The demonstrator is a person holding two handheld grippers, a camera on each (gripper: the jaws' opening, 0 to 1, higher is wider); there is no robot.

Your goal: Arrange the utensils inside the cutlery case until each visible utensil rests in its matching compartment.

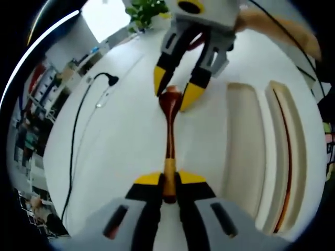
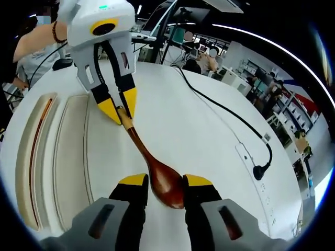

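A dark wooden spoon (image 1: pixel 169 137) stretches between my two grippers, low over the white table (image 1: pixel 120 157), left of the cutlery case. My left gripper (image 1: pixel 169 179) is shut on the pale end of its handle; in the right gripper view it (image 2: pixel 119 109) comes in from the top. My right gripper (image 2: pixel 166 181) has its jaws closed against the spoon's bowl (image 2: pixel 166 184), and in the left gripper view it (image 1: pixel 175 88) hangs over the bowl. The pale wooden cutlery case (image 1: pixel 268 141) has long compartments; the outer narrow one holds dark red chopsticks (image 1: pixel 287 157), also seen as chopsticks (image 2: pixel 34 157).
A black cable with a plug (image 1: pixel 110 79) runs across the table, its plug (image 2: pixel 259 170) lying right of the spoon. A green plant (image 1: pixel 146 10) stands at the far edge. A person (image 2: pixel 31 47) stands behind the case. Office desks lie beyond.
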